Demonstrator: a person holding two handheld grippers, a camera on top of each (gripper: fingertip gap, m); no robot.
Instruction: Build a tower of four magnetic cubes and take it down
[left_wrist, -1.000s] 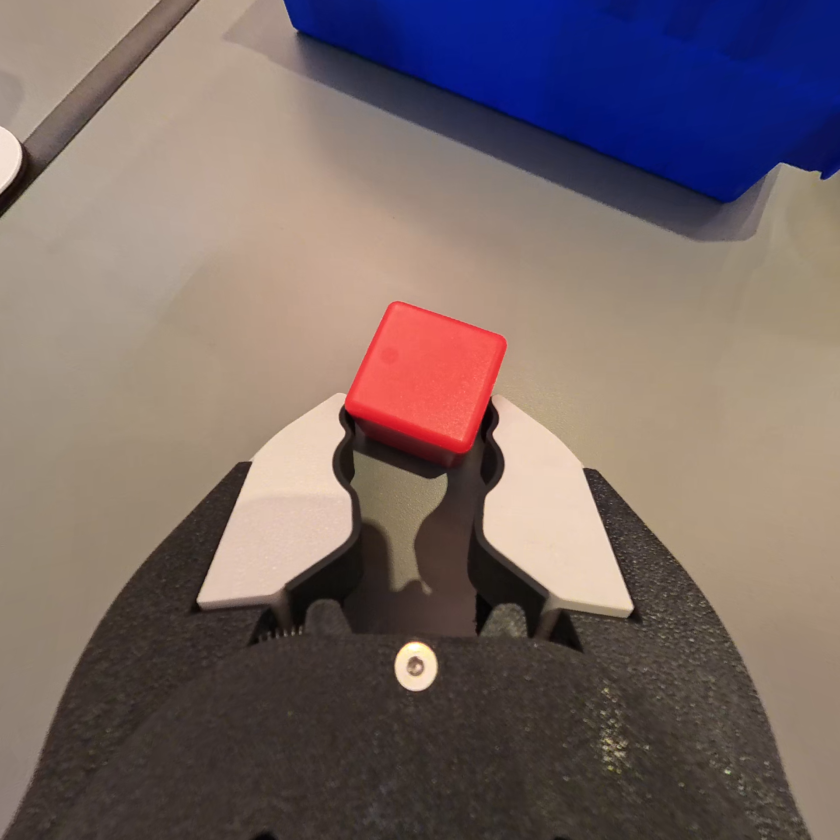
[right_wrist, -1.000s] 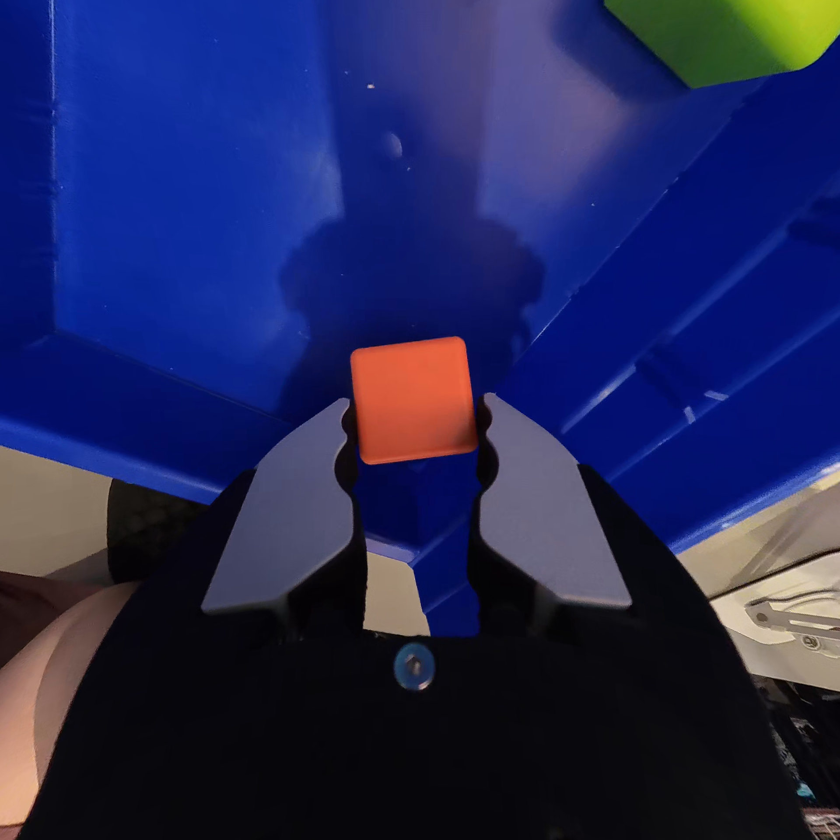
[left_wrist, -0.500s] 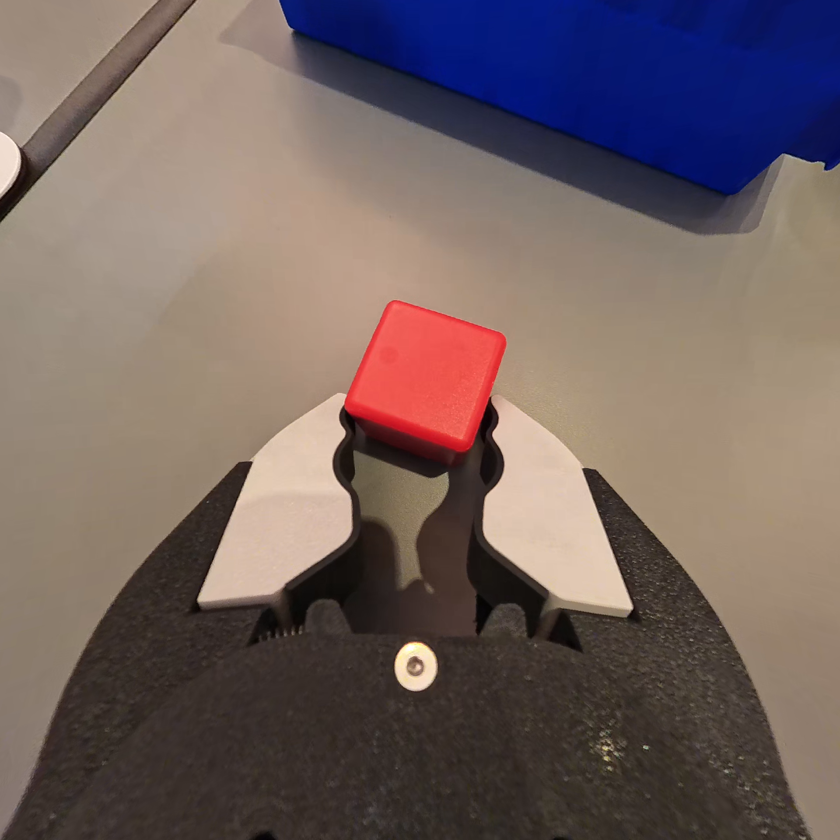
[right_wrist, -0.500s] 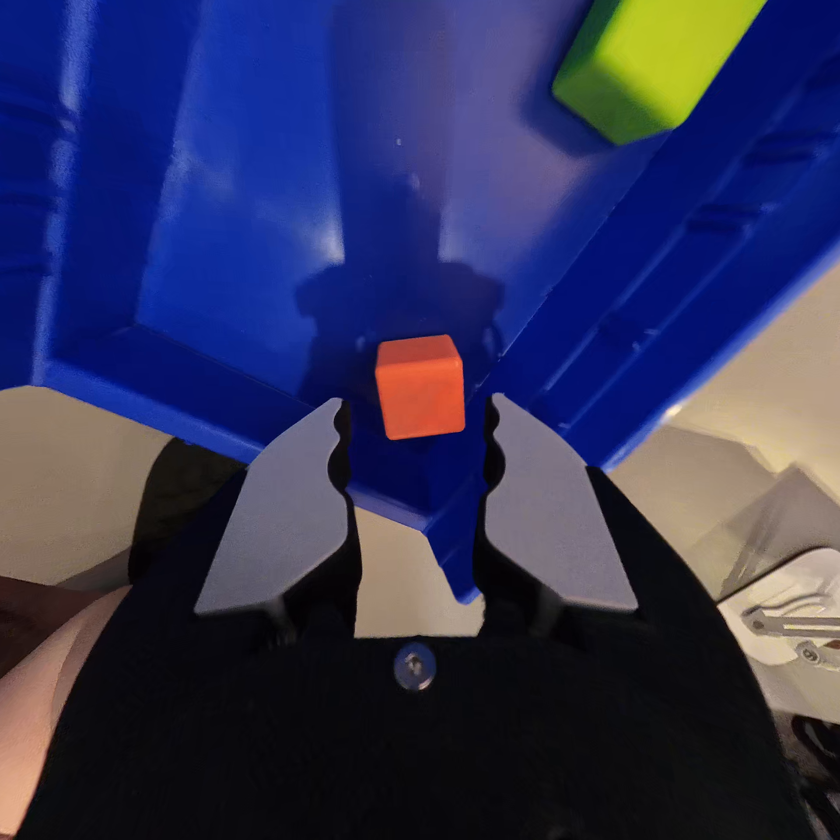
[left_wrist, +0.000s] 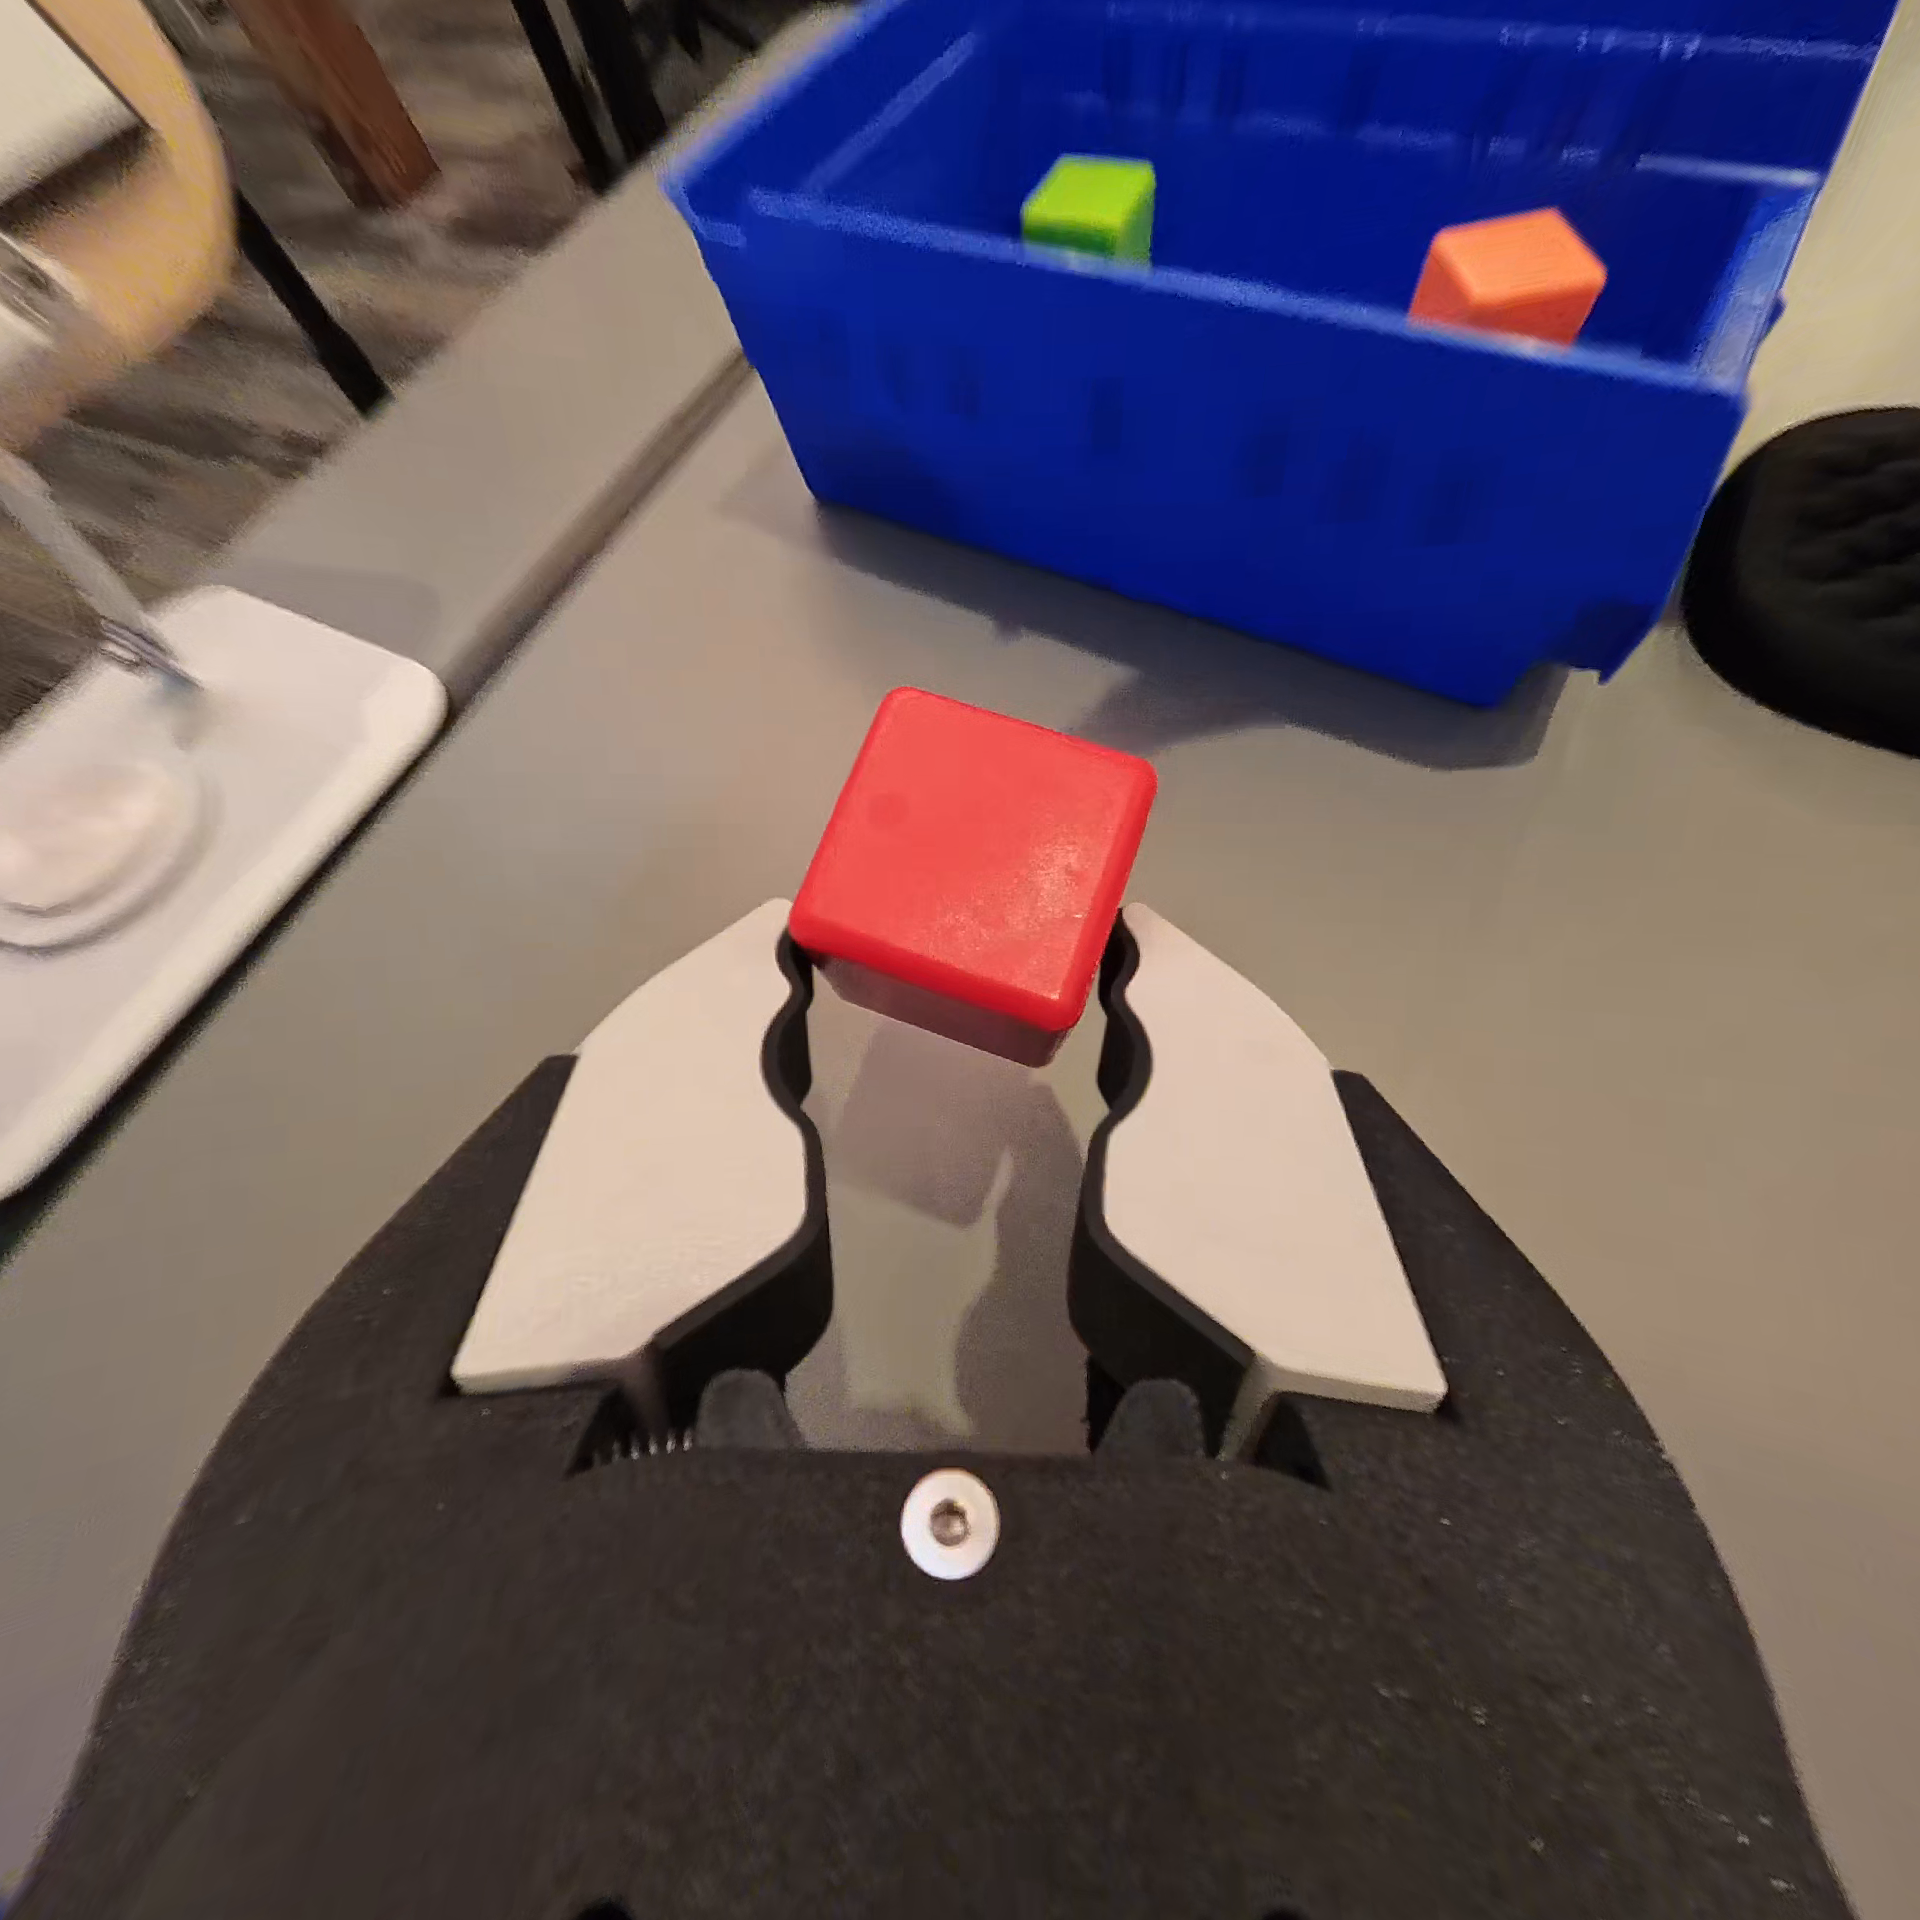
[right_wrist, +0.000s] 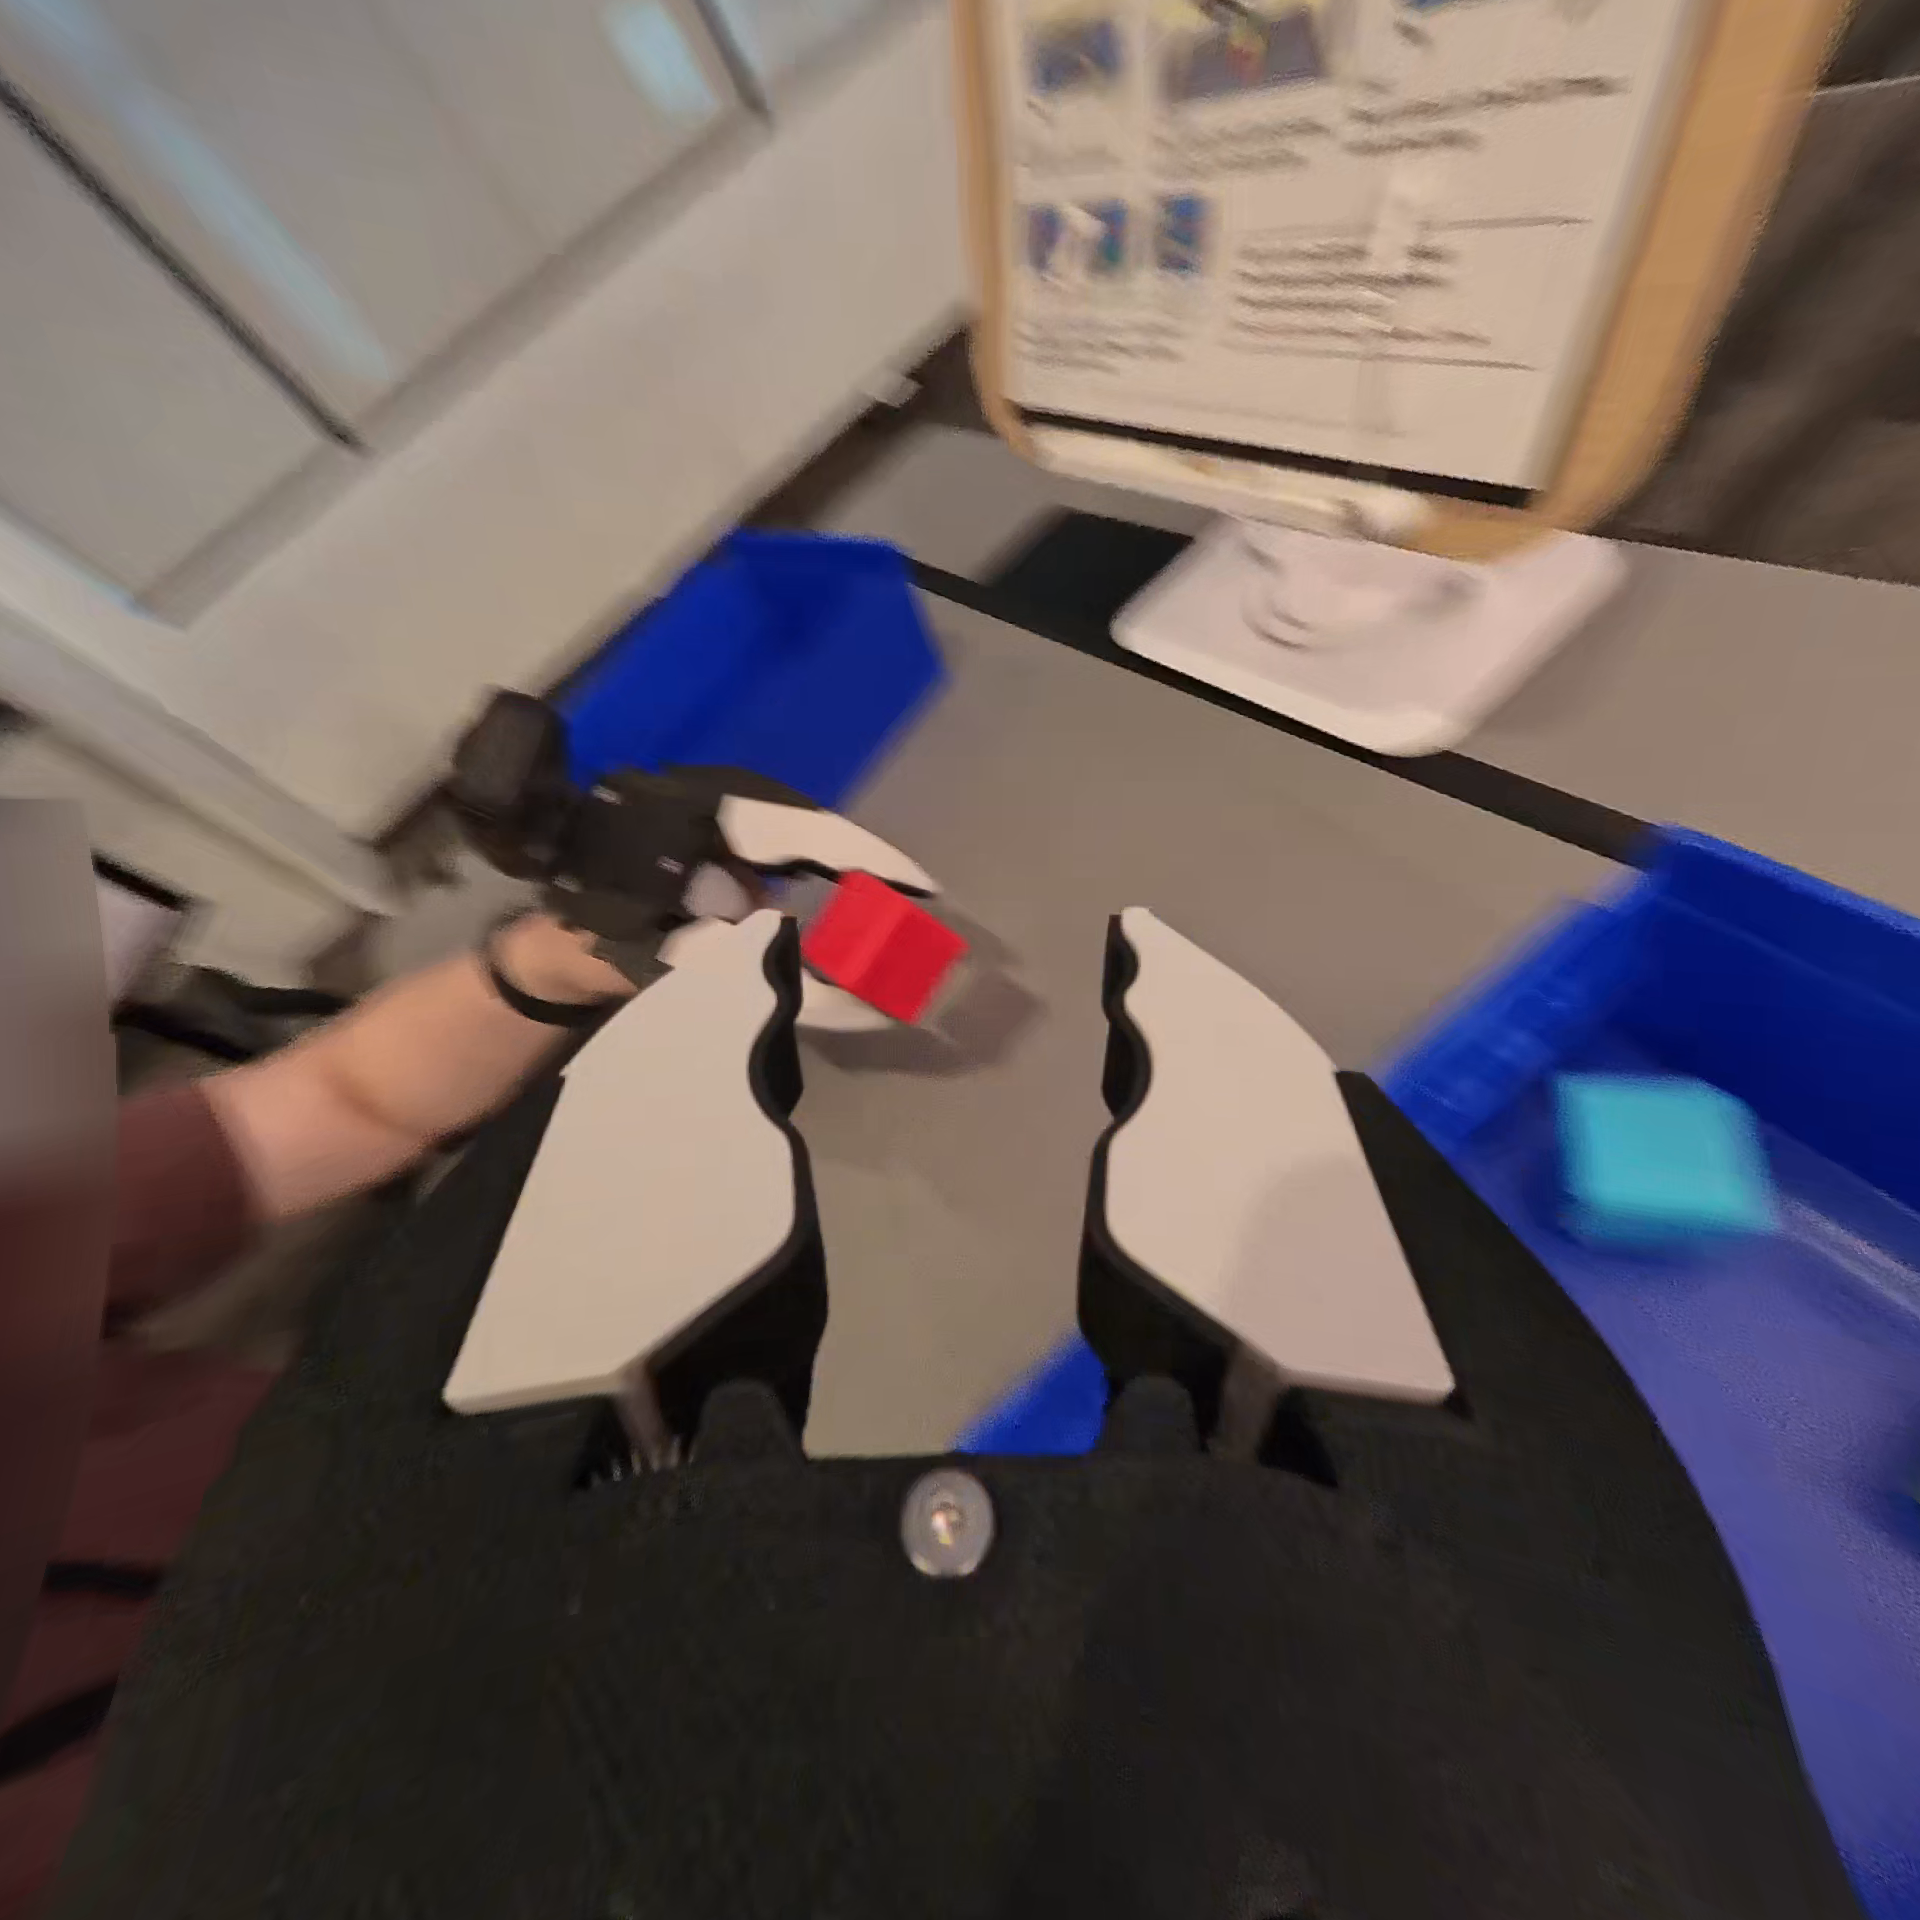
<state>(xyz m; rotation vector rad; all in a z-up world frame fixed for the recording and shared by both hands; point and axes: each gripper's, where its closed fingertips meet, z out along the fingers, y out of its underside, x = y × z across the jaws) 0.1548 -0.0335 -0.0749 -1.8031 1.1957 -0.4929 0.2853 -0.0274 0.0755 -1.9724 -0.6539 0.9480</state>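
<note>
My left gripper (left_wrist: 956, 925) is shut on a red cube (left_wrist: 971, 862) and holds it low over the grey table (left_wrist: 1455, 987). Beyond it stands a blue bin (left_wrist: 1195, 436) with a green cube (left_wrist: 1091, 208) and an orange cube (left_wrist: 1507, 275) inside. My right gripper (right_wrist: 951, 935) is open and empty above the table. Past its fingers the right wrist view shows the left gripper (right_wrist: 644, 842) with the red cube (right_wrist: 883, 951). A cyan cube (right_wrist: 1662, 1164) lies in the blue bin (right_wrist: 1714, 997) at the right.
A wood-framed sign (right_wrist: 1299, 239) on a white base (right_wrist: 1371, 634) stands at the table's far side; the base also shows in the left wrist view (left_wrist: 208, 748). A second blue bin (right_wrist: 769, 665) sits at the far left. A person's hand (right_wrist: 395, 1060) holds the left gripper.
My right gripper let go of the orange cube in the bin, rose out of it and swung towards the table, open. My left gripper tilted up, still holding the red cube.
</note>
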